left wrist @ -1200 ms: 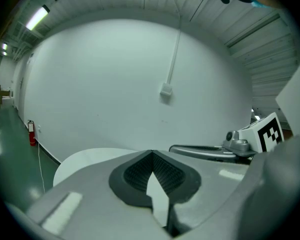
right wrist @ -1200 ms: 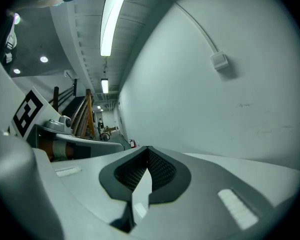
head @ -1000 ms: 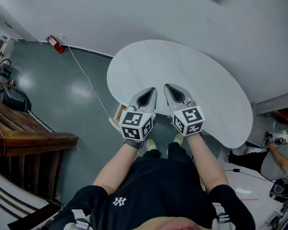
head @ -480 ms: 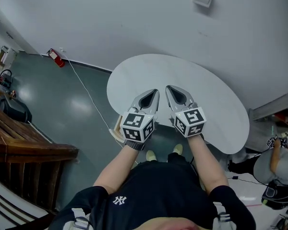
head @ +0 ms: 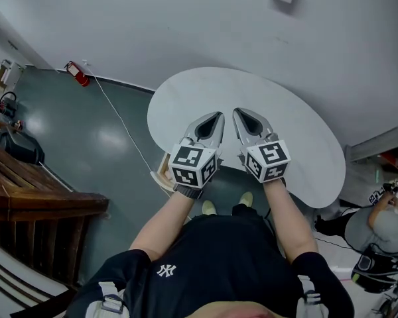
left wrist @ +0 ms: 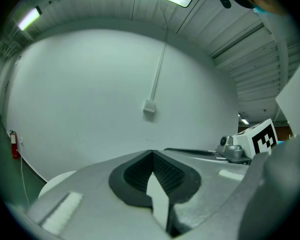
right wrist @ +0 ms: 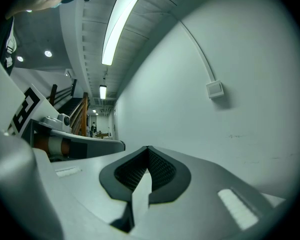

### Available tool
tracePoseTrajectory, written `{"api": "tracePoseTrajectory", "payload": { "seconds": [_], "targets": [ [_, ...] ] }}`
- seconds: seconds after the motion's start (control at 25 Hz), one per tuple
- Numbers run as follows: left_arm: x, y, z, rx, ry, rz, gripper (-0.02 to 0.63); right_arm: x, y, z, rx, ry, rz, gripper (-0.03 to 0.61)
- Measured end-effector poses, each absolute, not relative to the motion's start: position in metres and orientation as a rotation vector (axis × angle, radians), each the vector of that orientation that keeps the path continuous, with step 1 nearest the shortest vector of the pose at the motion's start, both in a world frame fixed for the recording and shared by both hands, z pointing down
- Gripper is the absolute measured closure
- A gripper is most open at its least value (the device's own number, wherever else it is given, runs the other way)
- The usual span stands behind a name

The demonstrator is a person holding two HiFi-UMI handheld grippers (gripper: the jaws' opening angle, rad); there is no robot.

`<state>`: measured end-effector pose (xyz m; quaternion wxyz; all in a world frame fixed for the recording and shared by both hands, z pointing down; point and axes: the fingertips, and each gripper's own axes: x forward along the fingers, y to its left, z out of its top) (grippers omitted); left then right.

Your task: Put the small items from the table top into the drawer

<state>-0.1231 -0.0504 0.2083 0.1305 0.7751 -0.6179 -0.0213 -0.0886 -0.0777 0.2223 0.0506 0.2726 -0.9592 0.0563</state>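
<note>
You held the left hand-held gripper (head: 218, 115) and the right hand-held gripper (head: 238, 112) side by side above the near part of the white table (head: 298, 121). Their tips were close together but apart, and both pointed away from you toward the pale wall (head: 186, 18).

In the left gripper view the two jaws met at their tips with nothing between the dark ribbed pads. The right gripper view showed the same: jaws together, holding nothing. Both of those views looked up across the closed jaws at the wall and its small box (left wrist: 149, 106), not down at the table top.

Just left of your left wrist, a pale wooden piece (head: 161, 172) jutted from under the table's near edge. It may have been the drawer, but I could not tell.

Your shoes (head: 209, 207) showed below the table edge. A red fire extinguisher (head: 77, 73) stood on the grey floor (head: 86, 131) against the wall, well off to the left.
</note>
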Motion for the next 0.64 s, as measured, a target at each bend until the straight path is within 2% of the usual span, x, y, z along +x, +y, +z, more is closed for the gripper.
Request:
{"api": "tracePoseTrajectory", "payload": {
  "seconds": [0.64],
  "targets": [
    [-0.116,-0.060,0.221,2.255,-1.774,-0.064,0.612,-0.080,-0.085,0.234,0.864,-2.895,0.172,0.558]
  ]
}}
